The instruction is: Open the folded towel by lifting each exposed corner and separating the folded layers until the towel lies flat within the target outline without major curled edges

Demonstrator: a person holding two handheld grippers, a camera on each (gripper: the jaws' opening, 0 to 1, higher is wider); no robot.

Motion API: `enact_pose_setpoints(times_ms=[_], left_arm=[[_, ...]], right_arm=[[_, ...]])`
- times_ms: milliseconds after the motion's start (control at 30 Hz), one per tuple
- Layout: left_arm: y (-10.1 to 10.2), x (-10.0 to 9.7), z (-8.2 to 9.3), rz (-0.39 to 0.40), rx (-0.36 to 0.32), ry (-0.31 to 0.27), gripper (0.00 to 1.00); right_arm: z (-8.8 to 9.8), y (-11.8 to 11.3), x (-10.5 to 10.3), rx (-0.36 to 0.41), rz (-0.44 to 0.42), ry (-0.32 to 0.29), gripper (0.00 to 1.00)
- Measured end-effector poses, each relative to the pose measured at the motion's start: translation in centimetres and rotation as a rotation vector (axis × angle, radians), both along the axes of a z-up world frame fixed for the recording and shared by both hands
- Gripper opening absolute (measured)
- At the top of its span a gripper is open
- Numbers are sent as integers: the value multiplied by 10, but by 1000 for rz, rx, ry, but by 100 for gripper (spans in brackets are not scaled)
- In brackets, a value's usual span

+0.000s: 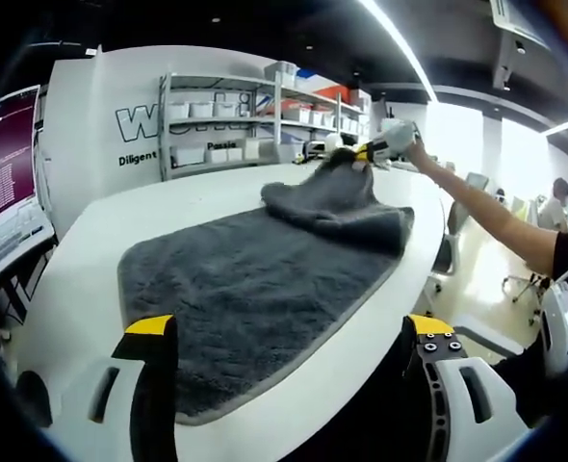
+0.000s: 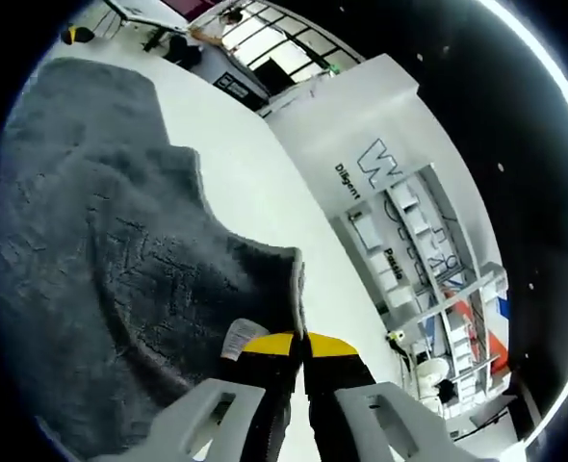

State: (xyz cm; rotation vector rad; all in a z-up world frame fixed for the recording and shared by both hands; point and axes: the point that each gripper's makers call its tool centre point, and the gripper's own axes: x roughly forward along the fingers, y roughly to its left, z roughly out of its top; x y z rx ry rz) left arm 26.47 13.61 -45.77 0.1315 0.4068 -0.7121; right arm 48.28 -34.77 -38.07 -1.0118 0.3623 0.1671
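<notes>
A dark grey towel lies partly spread on the white table, its far end raised in a bunched fold. My right gripper, held in a person's hand, pinches that far end. In the right gripper view the towel hangs away to the left. The right gripper is shut on the towel's edge, beside a small white label. My left gripper is open wide at the near end. The towel's near edge lies between its yellow-tipped fingers without being gripped.
Metal shelving with white bins stands behind the table against a lettered white wall. A screen is on the left. The person's arm reaches across the right side. The table's rounded edge curves close by the towel.
</notes>
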Motion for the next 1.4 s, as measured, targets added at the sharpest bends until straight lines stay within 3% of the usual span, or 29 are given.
enact_pose_setpoints(times_ms=[267, 367, 533, 800, 967, 1100, 1233, 1333, 1400], left_arm=[[1, 1, 0, -1, 5, 3, 95], [0, 1, 0, -1, 4, 2, 95], [-2, 2, 0, 2, 8, 1, 95], [-6, 2, -2, 1, 12, 8, 94], [-6, 3, -1, 4, 9, 6, 94], [-7, 3, -2, 5, 14, 6, 94], [-6, 6, 0, 8, -1, 0, 94], [-3, 9, -3, 18, 6, 6, 94], [1, 11, -5, 30, 21, 5, 94]], right_arm=[[-26, -56, 10, -20, -139, 73, 0], [-35, -77, 9, -76, -196, 93, 0], [-59, -100, 14, -94, -241, 143, 0], [-94, -114, 25, -123, -266, 184, 0], [-95, -118, 30, -142, -277, 169, 0], [-99, -124, 25, -145, -321, 168, 10], [-95, -131, 21, -166, -348, 146, 36], [-99, -137, 14, -135, -366, 179, 35], [-97, -143, 9, -128, -394, 183, 40]])
